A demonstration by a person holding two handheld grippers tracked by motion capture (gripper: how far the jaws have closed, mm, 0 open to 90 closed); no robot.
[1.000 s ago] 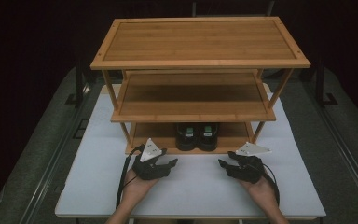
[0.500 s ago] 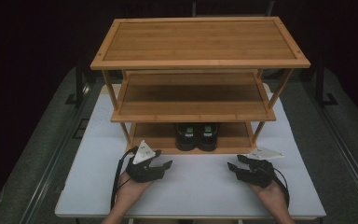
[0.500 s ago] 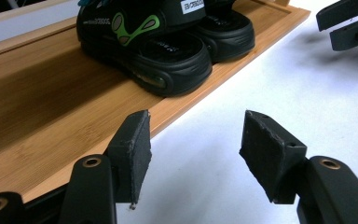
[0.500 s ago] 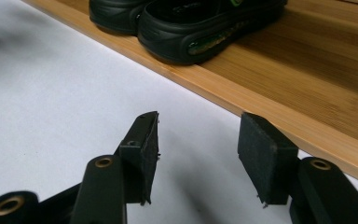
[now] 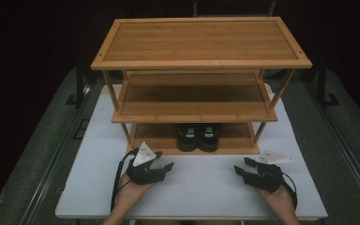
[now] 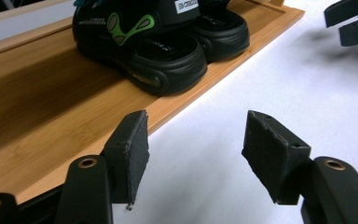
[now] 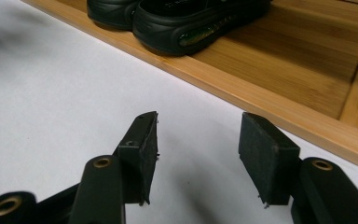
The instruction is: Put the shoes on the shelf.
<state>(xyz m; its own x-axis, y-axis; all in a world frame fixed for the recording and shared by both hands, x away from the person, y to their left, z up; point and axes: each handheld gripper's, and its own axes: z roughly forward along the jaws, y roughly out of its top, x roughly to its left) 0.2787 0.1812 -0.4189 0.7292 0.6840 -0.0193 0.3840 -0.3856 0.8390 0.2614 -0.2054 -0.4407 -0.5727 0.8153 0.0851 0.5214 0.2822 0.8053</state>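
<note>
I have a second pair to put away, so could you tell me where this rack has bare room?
The rack's top shelf and middle shelf are bare. On the bottom shelf, free strips flank the black shoes, which crowd its centre. The white table lies bare between the left claw and right claw.

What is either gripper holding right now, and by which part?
Nothing. The left gripper and right gripper both stand open over the table, short of the black sandals.

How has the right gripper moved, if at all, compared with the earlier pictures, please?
Yes. The right gripper has drifted outward to the right and back toward the person, away from the pair of black shoes on the rack's bottom shelf. Its jaws have been opening, empty.
</note>
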